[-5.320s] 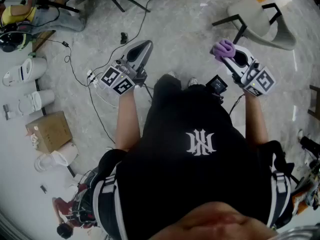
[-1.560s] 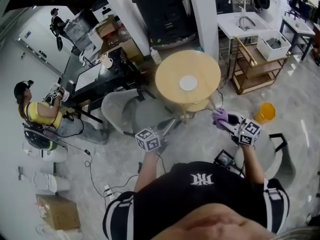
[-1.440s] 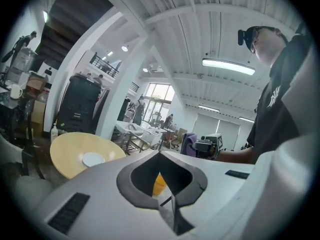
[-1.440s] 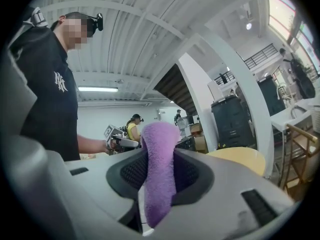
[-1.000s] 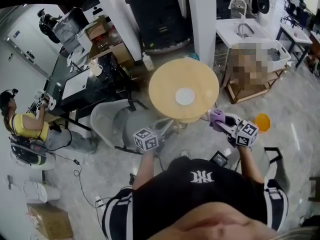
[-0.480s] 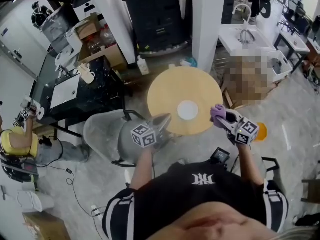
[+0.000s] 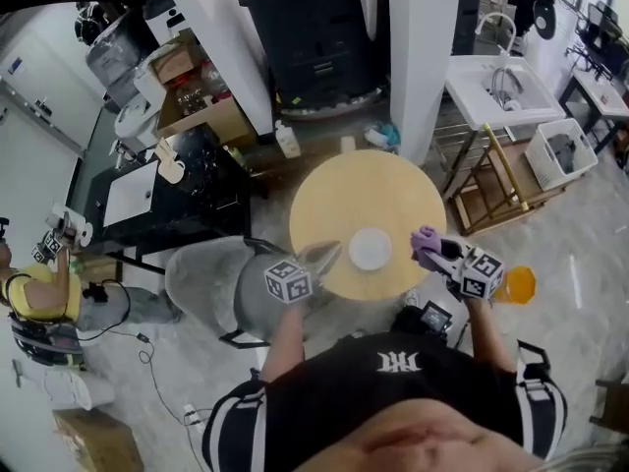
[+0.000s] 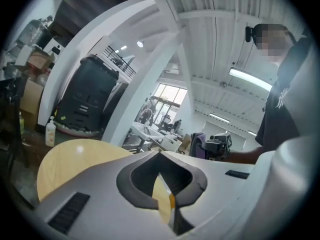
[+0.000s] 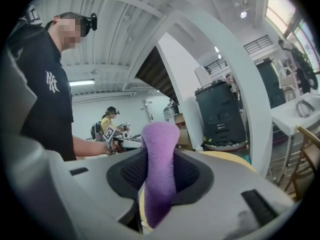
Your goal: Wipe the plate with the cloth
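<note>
From the head view, our own chest and arms cut off the floor at our feet, and the near rim of the round wooden bench [image 7: 366, 200] partly disappears behind both tools. The white plate [image 7: 371, 249] lies on the bench top, close to its near edge. Neither gripper view shows it, as each one has only a strip of yellow wood beyond its own jaws. We cannot tell how high the tools hang above the wood. The orange bucket [image 7: 518, 284] on the floor is half hidden behind the right marker cube.

The left gripper [image 7: 321, 257] reaches over the bench's near-left edge, just beside the plate and apart from it. Its jaws are pressed together with nothing between them (only a sliver of bench shows through the notch behind the tips).

The right gripper [image 7: 433, 252] sits at the plate's other side, over the bench's near-right edge. Its jaws pinch the purple cloth [image 9: 159, 154], which stands up past the tips in a thick fold. The cloth's lower end is lost between the jaws.
</note>
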Action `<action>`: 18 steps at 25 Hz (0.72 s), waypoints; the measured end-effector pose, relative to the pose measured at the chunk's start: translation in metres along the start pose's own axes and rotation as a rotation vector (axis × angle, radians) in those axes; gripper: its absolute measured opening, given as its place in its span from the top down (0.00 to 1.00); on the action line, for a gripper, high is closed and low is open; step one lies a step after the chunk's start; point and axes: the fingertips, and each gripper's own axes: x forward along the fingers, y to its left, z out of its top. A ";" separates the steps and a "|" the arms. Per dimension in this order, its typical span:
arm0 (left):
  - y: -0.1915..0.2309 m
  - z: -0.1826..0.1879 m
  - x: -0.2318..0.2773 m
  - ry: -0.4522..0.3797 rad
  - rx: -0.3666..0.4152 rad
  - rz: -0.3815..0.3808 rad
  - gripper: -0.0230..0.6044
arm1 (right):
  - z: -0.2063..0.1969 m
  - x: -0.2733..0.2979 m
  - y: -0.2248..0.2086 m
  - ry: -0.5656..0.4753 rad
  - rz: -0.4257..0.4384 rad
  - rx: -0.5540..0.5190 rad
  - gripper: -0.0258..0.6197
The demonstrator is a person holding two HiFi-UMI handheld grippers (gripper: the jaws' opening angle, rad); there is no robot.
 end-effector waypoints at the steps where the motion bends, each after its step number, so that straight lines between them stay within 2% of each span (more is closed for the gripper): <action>1: 0.007 0.008 0.005 -0.010 0.000 0.027 0.94 | 0.006 0.008 -0.012 -0.001 0.027 -0.011 0.78; 6: 0.024 0.043 0.035 -0.034 0.020 0.113 0.94 | 0.048 0.029 -0.065 -0.069 0.167 -0.077 0.78; 9: 0.037 0.056 0.045 -0.069 -0.020 0.181 0.94 | 0.051 0.041 -0.084 -0.050 0.255 -0.086 0.78; 14: 0.035 0.053 0.062 -0.040 -0.053 0.270 0.94 | 0.043 0.050 -0.112 0.002 0.366 -0.060 0.78; 18: 0.067 0.047 0.060 -0.017 -0.053 0.322 0.94 | 0.046 0.086 -0.131 -0.008 0.423 -0.083 0.78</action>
